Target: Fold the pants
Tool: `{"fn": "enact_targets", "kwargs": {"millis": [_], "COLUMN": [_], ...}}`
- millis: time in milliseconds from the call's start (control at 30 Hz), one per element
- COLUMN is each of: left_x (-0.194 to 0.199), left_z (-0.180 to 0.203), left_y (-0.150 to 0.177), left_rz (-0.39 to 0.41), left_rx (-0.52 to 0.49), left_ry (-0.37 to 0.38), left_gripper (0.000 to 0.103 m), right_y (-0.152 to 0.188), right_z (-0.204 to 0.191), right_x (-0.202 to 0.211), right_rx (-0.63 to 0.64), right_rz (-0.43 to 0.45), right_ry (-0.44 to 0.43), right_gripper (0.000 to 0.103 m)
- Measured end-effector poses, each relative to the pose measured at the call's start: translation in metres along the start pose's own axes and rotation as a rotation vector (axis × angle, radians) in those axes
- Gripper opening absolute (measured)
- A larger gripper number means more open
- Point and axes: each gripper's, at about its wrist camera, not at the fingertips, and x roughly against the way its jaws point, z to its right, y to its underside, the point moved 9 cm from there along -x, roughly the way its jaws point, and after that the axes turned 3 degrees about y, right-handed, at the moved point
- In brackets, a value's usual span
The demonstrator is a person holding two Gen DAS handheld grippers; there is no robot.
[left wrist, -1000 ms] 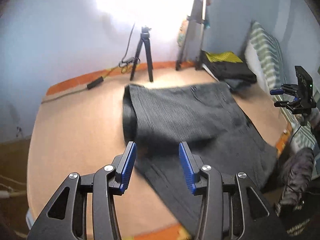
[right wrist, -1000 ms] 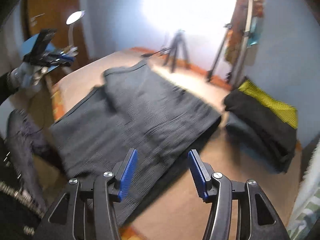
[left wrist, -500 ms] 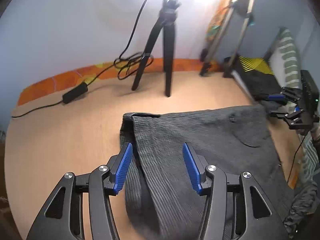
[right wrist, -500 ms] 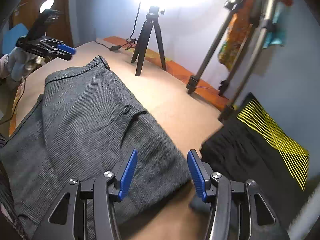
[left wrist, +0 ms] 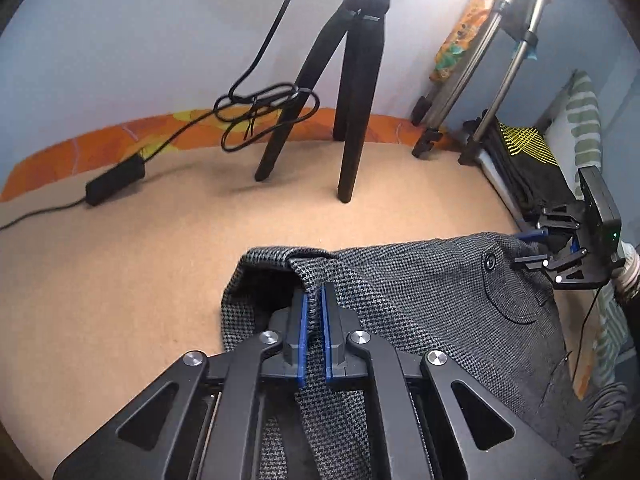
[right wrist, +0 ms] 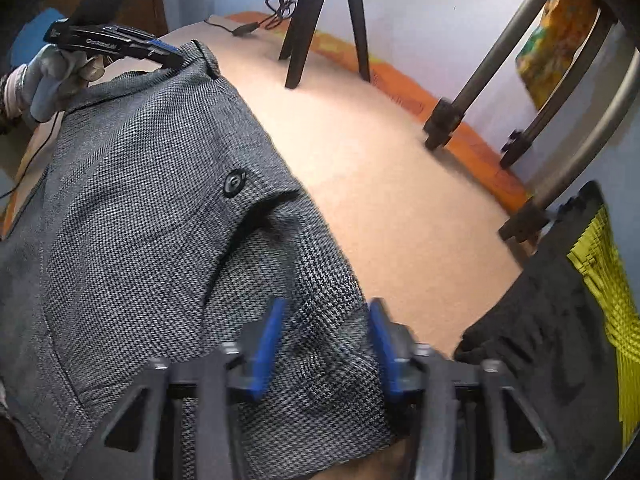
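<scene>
Your left hand-held gripper [left wrist: 314,304] is clamped on the waistband corner of the grey pants [right wrist: 152,208], which lie flat on the tan counter [left wrist: 120,264]. At 3 o'clock, your right hand-held gripper [right wrist: 324,320] has just been closing, jaws still apart around the other corner

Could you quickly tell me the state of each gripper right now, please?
Left gripper: shut on the grey pants.
Right gripper: jaws just closing, pants corner between them, not yet clamped.

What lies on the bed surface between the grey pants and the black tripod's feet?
Nothing: in the left wrist view the stretch of tan surface between the grey pants and the black tripod is bare.
</scene>
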Motion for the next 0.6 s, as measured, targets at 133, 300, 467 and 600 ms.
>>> {"fn": "enact_targets", "kwargs": {"millis": [133, 300, 467, 600], "left_x": [0.014, 0.031, 0.031, 0.004], "left_z": [0.003, -0.006, -0.003, 0.001], "left_y": [-0.005, -0.017, -0.046, -0.059], "left_rz": [0.06, 0.126, 0.168, 0.162], "left_rx": [-0.037, -0.013, -0.063, -0.121], "left_ry": [-0.003, -0.028, -0.096, -0.168], "left_gripper": [0.002, 0.001, 0.001, 0.002], "right_y": [-0.002, -0.005, -0.013, -0.009], "right_z": [-0.007, 0.0, 0.025, 0.04], "right_x": [0.014, 0.041, 0.059, 0.041], "right_rx": [-0.007, -0.042, -0.094, -0.124], "right_rz": [0.045, 0.122, 0.177, 0.124], "right_ry": [0.001, 0.053, 0.185, 0.265], "right_gripper": [0.012, 0.009, 0.009, 0.008]}}
